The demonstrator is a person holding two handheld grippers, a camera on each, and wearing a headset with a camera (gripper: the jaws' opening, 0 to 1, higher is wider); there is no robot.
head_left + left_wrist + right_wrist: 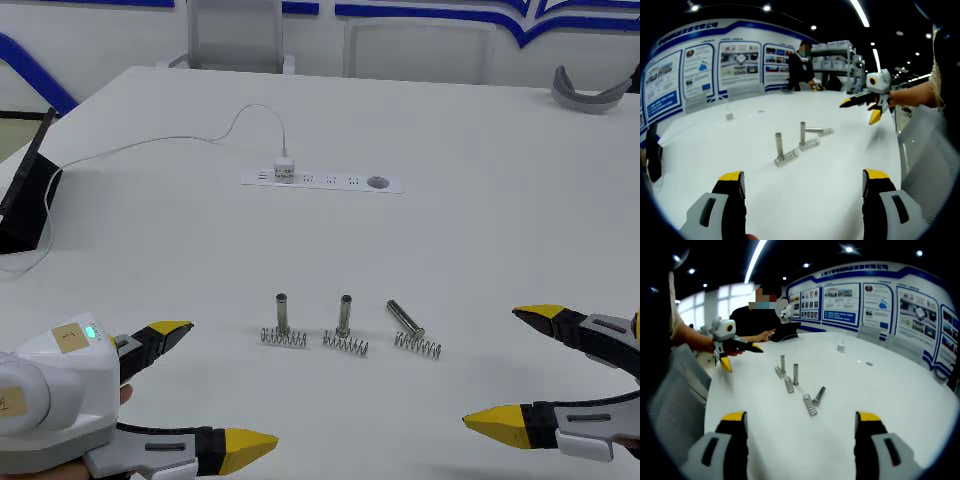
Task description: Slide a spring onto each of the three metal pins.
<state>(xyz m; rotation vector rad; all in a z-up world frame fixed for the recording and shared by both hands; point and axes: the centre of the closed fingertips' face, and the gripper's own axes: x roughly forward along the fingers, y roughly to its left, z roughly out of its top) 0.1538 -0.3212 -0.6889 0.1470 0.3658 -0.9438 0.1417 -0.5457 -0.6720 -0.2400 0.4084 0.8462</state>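
Two metal pins (282, 312) (345, 314) stand upright mid-table and a third pin (405, 319) lies on its side to their right. A loose spring lies flat in front of each: left spring (284, 338), middle spring (346, 344), right spring (417, 346). My left gripper (222, 385) is open at the near left, well short of the pins. My right gripper (495, 367) is open at the near right. The left gripper view looks between its own jaws (804, 177) at the pins (778, 144). The right gripper view has the lying pin (819, 396) nearest.
A white power strip (322, 181) with a plugged-in cable lies further back. A black device (25, 195) stands at the left table edge and a grey band (590, 95) at the far right. Chairs stand behind the table. A person (760, 315) sits at the table's end.
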